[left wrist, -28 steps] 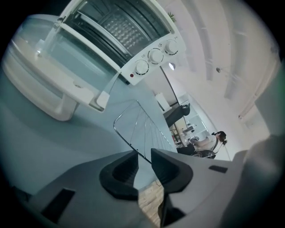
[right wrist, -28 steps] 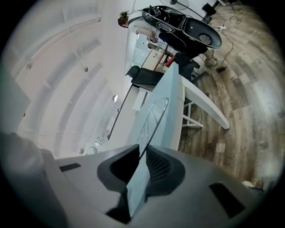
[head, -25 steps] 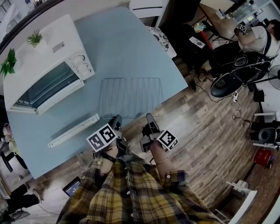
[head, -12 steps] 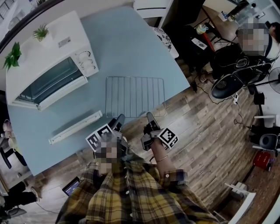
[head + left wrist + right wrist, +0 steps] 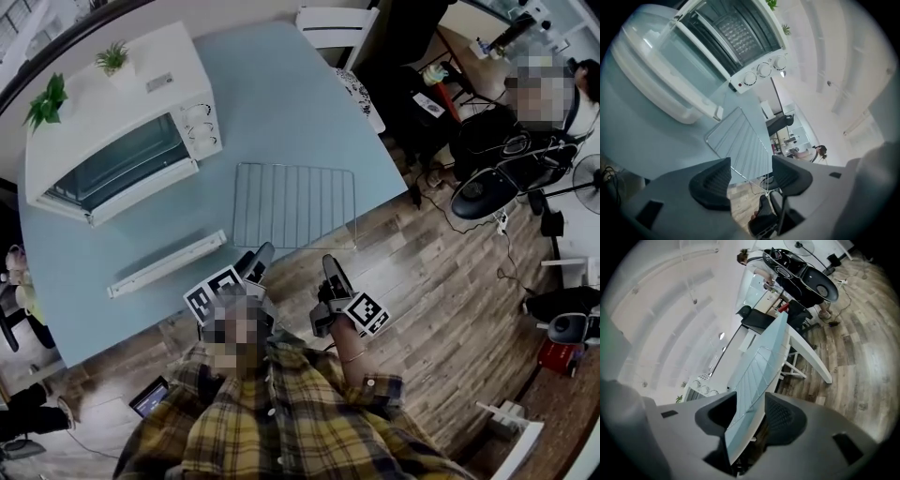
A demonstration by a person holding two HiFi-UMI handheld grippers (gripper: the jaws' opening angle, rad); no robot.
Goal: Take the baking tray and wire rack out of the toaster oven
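Scene: head view looking steeply down on a pale blue tabletop (image 5: 281, 103), with a person in a checked shirt holding a gripper in each hand at its near edge
Toaster oven: white toaster oven (image 5: 122, 141) toward the far left corner of the tabletop; its glass door (image 5: 169, 262) is folded down toward the near edge, with the white handle bar outermost
Wire rack: the wire rack (image 5: 292, 204) is out of the oven and lies flat on the tabletop, just inside the near edge, to the right of the open door and apart from it
Baking tray: no tray shows on the tabletop; the left gripper view shows a patterned surface inside the oven cavity, but I cannot tell whether it is the tray
Left gripper: the left gripper (image 5: 259, 257) is at the near edge just short of the rack; its jaws have just been opening and stand wide, with nothing between the pads
Right gripper: the right gripper (image 5: 332, 270) hangs over the wooden floor (image 5: 450, 309) just off the near edge; its jaws have just been opening and stand apart, pressing on nothing
Progress: judged about half done, with the rack delivered and let go
Left to do: likely the baking tray, if it sits in the oven
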